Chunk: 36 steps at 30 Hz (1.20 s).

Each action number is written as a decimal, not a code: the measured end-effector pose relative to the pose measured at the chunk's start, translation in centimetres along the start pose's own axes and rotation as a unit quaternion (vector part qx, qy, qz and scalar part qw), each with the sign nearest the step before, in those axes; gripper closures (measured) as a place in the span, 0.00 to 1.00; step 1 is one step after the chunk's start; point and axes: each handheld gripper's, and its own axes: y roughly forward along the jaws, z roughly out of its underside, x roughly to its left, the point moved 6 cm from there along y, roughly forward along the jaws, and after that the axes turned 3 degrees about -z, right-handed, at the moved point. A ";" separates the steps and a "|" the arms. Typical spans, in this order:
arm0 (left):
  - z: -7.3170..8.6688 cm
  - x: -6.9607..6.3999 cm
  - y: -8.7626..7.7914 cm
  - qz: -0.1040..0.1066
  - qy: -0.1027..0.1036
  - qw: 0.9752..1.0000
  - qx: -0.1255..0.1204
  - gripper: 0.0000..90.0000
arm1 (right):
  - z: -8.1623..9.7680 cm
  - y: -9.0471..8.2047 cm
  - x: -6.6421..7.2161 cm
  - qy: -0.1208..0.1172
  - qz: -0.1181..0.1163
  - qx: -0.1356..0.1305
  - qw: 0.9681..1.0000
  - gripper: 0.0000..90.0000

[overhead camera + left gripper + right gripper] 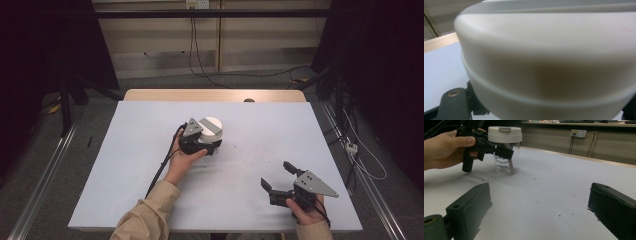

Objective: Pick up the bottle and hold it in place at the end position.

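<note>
White-lidded jar (505,150) in left gripper (212,142)

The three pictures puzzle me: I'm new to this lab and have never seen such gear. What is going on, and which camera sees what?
No robot here: a person holds a hand-held gripper in each hand. The high view looks down on a table with a pale cover. The left gripper has its jaws around a clear jar just under its white lid; the jar stands on the table. That gripper's own camera sits so near that the lid looks huge and blurred. The right gripper is open and holds nothing; its camera looks between its two black jaws across the table at the jar and the left hand.
</note>
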 end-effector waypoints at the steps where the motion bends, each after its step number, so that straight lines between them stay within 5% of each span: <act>1: 0.0 0.0 0.0 0.002 0.003 1.000 0.001 0.21 | 0.0 0.0 0.0 -0.001 0.000 0.000 1.000 0.04; 10: 0.1 -0.1 -0.3 0.008 0.016 1.000 0.009 0.20 | 0.1 0.0 0.0 -0.002 -0.002 0.001 1.000 0.04; 36: 1.1 0.3 -1.5 -0.016 -0.003 0.999 0.038 0.12 | -0.2 0.6 0.6 -0.006 -0.012 0.005 1.000 0.04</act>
